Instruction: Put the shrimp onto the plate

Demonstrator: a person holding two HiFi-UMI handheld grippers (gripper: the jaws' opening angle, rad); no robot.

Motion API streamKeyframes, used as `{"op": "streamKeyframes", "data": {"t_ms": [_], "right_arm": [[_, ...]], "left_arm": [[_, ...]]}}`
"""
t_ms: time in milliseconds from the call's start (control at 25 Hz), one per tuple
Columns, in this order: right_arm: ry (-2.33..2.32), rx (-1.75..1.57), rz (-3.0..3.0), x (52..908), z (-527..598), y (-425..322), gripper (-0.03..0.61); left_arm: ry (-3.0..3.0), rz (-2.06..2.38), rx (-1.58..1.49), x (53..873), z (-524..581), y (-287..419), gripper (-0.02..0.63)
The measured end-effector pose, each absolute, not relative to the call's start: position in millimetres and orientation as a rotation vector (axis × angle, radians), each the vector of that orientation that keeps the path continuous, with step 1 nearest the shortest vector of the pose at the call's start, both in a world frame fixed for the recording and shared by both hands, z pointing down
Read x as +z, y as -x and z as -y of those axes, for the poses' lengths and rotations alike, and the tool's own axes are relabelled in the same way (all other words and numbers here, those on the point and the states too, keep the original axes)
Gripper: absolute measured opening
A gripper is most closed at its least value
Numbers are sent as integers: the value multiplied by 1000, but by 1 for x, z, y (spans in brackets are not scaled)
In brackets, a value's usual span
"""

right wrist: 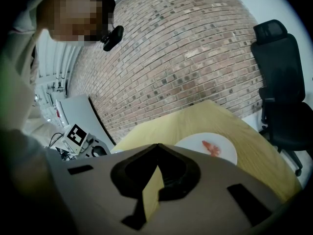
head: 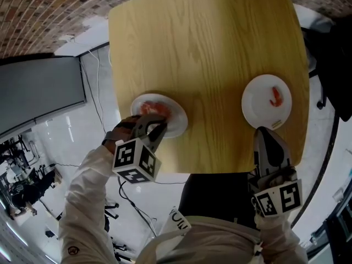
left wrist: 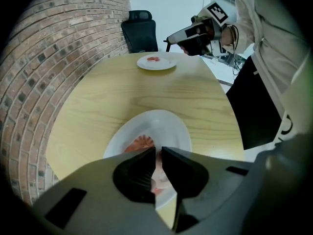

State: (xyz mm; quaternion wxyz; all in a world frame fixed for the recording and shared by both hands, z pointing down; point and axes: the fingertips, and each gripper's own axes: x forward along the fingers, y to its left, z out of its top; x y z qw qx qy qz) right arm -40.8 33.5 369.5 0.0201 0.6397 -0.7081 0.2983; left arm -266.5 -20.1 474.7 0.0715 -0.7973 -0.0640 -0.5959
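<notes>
Two white plates sit on the round wooden table [head: 209, 48]. The left plate [head: 179, 120] [left wrist: 171, 121] holds orange-pink shrimp [head: 154, 109] [left wrist: 139, 143]. My left gripper [head: 159, 126] [left wrist: 157, 153] points steeply down into that plate, its jaws closed to a narrow slit with pink shrimp flesh pinched between them. The right plate [head: 256, 103] [left wrist: 166, 62] [right wrist: 227, 146] carries one shrimp [head: 275, 97] [left wrist: 153, 59] [right wrist: 212, 148]. My right gripper [head: 263, 132] [right wrist: 157, 148] hovers shut and empty at the table's near edge, just short of the right plate.
A black office chair [left wrist: 139, 31] [right wrist: 279, 82] stands beyond the table's far side, by a curved brick wall [left wrist: 58, 58]. A grey screen [head: 38, 92] and cables lie on the floor to the left. The person's body stands against the table's near edge.
</notes>
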Motion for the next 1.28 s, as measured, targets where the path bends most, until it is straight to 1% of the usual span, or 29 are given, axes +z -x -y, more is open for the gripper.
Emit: {"op": "streamKeyframes", "data": {"t_ms": [560, 920, 1120, 1280], "right_arm": [[-2000, 923, 2208, 361, -38, 31, 25], [-2040, 913, 2200, 352, -51, 5, 25], [-2088, 889, 2172, 346, -60, -19, 25], [-2112, 875, 2159, 338, -68, -36, 25]], "left_arm": [[2478, 102, -1765, 456, 21, 254, 46], [2574, 58, -1656, 431, 11, 203, 46], [2632, 32, -1563, 418, 4, 162, 46], [2616, 52, -1545, 414, -9, 134, 46]]}}
